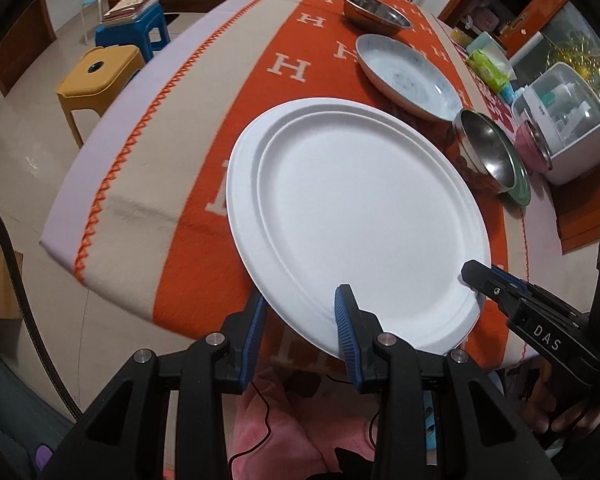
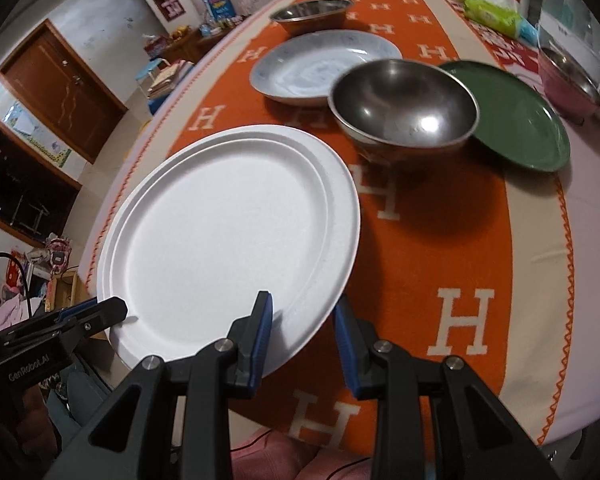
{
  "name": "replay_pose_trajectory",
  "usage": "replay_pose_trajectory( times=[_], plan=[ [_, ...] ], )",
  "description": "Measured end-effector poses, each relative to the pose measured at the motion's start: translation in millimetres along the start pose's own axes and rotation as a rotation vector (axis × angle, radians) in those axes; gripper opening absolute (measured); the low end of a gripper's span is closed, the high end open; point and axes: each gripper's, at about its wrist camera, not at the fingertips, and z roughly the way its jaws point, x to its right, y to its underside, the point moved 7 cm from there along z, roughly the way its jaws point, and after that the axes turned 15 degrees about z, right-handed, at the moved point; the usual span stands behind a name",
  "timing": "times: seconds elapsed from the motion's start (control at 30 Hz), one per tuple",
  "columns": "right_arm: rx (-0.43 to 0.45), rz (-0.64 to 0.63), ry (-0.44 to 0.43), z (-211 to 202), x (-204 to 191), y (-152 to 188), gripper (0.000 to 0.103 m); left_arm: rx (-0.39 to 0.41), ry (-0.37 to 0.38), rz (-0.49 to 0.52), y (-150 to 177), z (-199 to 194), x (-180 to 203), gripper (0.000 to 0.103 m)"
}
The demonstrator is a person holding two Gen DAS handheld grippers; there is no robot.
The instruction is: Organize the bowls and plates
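Large white oval disposable plate (image 1: 356, 216) held tilted above the near edge of the table, over the orange blanket patterned with cream H letters (image 2: 440, 240). Left gripper (image 1: 302, 328) clamped on the plate's near rim, one blue-padded finger above, the other below. Right gripper (image 2: 302, 338) likewise gripping the same plate at its near right rim, one pad on top, one underneath; also seen from the left wrist view as a black jaw biting the plate's edge at the right.

Beyond the white plate, resting on the blanket: a polished stainless steel bowl (image 2: 404, 106), just beside and partly in front of a flat dark green round plate (image 2: 524, 120). Behind these, a shallow pale blue patterned ceramic dish (image 2: 320, 66), and farther back a second, wider steel bowl (image 2: 312, 10). At the far right, a pink-sided metal bowl (image 2: 564, 80), near a white plastic container with a clear lid (image 1: 568, 120).

On the floor to the left of the table, a yellow plastic stool (image 1: 96, 80) and a blue plastic stool (image 1: 136, 28) stacked with books.
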Motion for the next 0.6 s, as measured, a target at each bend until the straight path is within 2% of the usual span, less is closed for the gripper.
replay_pose_trajectory(
  times=[0.17,0.47,0.6],
  plan=[
    [-0.009,0.027,0.026,6,5,-3,0.032,-0.029,0.021,0.013,-8,13,2,0.033],
    [-0.071,0.042,0.063,21,8,-1,0.032,-0.132,0.057,0.050,-10,30,-2,0.035],
    [-0.088,0.046,0.093,25,10,-2,0.033,-0.170,0.040,0.092,-12,34,-5,0.037]
  ],
)
